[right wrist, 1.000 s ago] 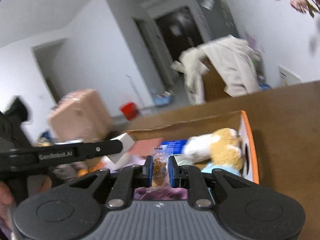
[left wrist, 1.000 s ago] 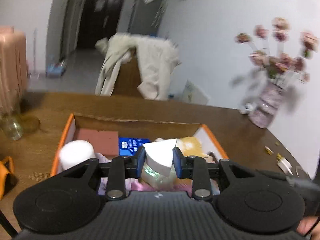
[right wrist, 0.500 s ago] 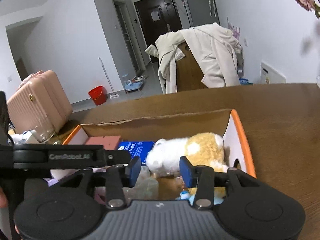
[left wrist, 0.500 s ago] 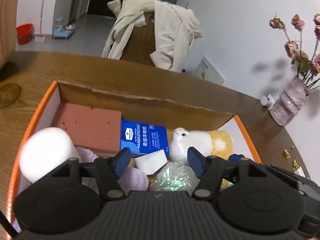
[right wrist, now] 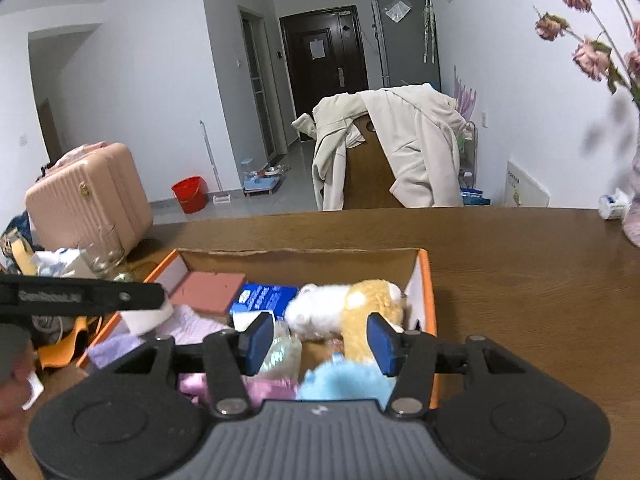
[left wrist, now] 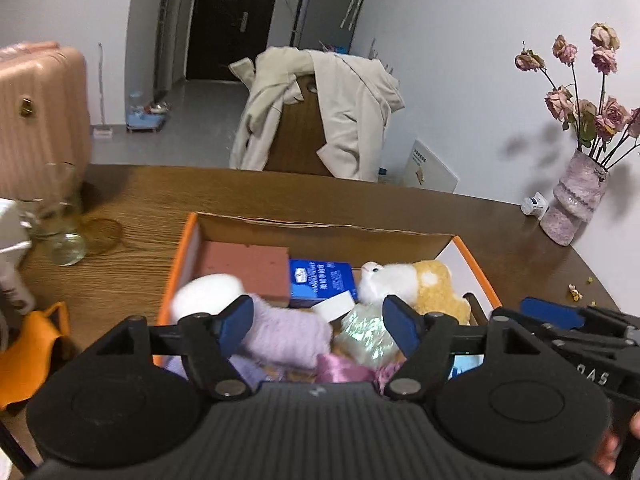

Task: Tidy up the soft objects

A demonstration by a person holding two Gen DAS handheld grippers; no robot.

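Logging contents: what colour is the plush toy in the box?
White and golden-yellow plush toy, clearest in the right wrist view.

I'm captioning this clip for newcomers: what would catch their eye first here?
Probably the orange-rimmed cardboard box on the wooden table, crammed with soft things: a white and yellow plush toy, a lilac fuzzy piece, a blue tissue pack. Both hand-held grippers, left and right, hang open above it.
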